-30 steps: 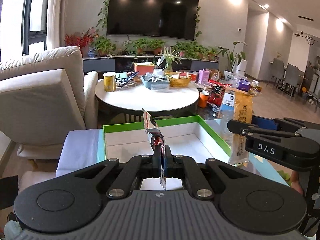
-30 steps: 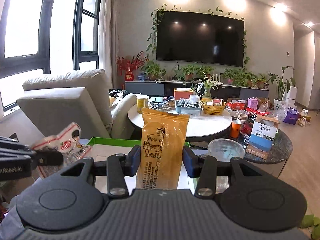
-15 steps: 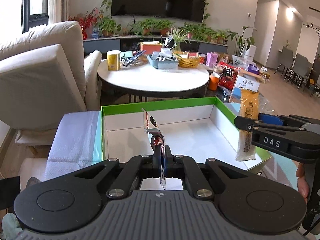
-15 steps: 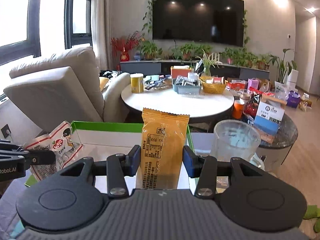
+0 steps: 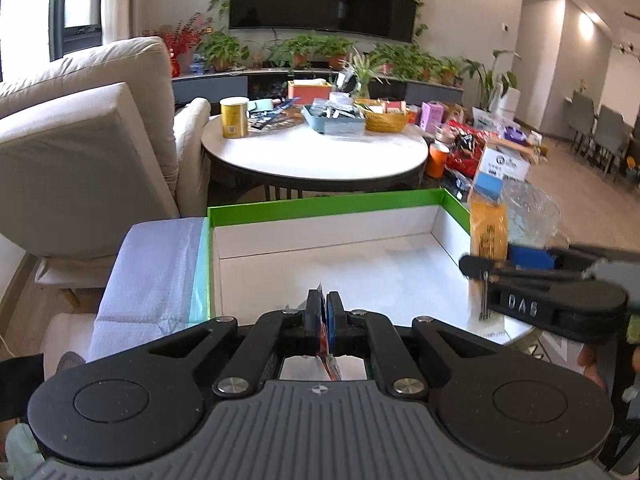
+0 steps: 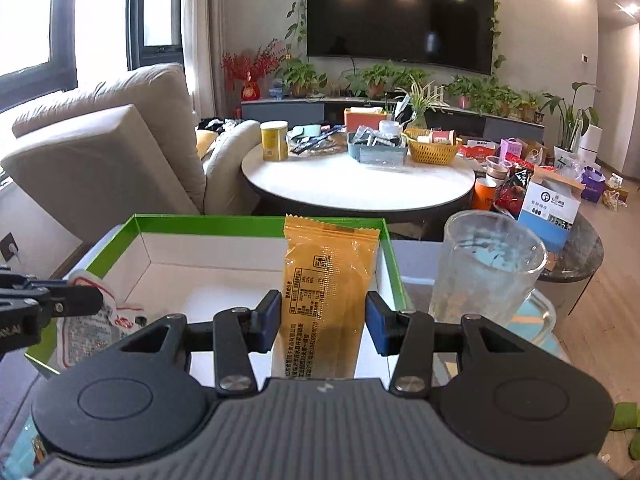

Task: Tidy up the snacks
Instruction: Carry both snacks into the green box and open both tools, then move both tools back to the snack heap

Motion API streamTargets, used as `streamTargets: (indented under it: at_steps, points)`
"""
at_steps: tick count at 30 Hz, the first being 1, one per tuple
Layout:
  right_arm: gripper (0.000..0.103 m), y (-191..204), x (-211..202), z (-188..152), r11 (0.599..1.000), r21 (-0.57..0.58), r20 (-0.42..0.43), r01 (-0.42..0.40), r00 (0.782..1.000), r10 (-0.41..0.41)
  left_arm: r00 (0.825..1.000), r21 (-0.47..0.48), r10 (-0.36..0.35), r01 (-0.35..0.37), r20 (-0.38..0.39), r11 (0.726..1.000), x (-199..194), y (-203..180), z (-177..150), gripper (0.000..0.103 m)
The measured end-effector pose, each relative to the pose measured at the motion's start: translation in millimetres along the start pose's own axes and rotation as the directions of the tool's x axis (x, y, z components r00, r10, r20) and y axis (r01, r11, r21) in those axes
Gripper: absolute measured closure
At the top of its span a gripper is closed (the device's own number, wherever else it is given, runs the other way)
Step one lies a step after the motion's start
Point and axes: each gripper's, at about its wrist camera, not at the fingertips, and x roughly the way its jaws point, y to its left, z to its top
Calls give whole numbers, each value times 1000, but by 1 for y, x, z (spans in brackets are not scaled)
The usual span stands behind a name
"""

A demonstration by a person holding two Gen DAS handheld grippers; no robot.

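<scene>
- The left gripper [image 5: 324,304] has its jaws clamped almost fully together on the thin edge of a red-and-white snack packet [image 6: 94,320], though they are just starting to ease apart; the packet hangs low at the near left corner of the box.
- The right gripper [image 6: 323,316] has its jaws clenched on an orange snack packet [image 6: 328,280], held upright with its printed back toward the camera, over the right-hand side of the box.
- Both packets sit above or within a shallow white box with a green rim [image 5: 320,204], open at the top; its white floor shows bare between the two grippers.
- A clear glass mug [image 6: 484,276] stands just beside the box's right wall.
- A pale cloth [image 5: 156,272] lies along the box's left side.
- Beyond, a round white worktop [image 6: 356,184] carries a yellow tin [image 6: 274,141], a blue tray and a woven basket; a beige sofa [image 6: 108,152] stands at left.
</scene>
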Motion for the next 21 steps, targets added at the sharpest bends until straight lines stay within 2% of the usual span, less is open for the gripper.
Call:
streamTargets:
  at_steps: [3, 8, 12, 21]
  points:
    - [45, 3, 0, -3, 1000, -17, -8, 7, 1000, -7, 1000, -42, 12, -11, 10, 999, -5, 7, 4, 81]
    - [20, 0, -16, -3, 999, -7, 57, 35, 998, -34, 999, -83, 18, -14, 46, 996, -21, 16, 8, 80]
    - [19, -5, -27, 1, 1000, 12, 67, 22, 998, -23, 998, -72, 12, -8, 55, 997, -34, 13, 1, 79]
    - [19, -5, -66, -7, 999, -37, 82, 5, 997, -2, 996, -8, -82, 82, 47, 997, -70, -12, -26, 70]
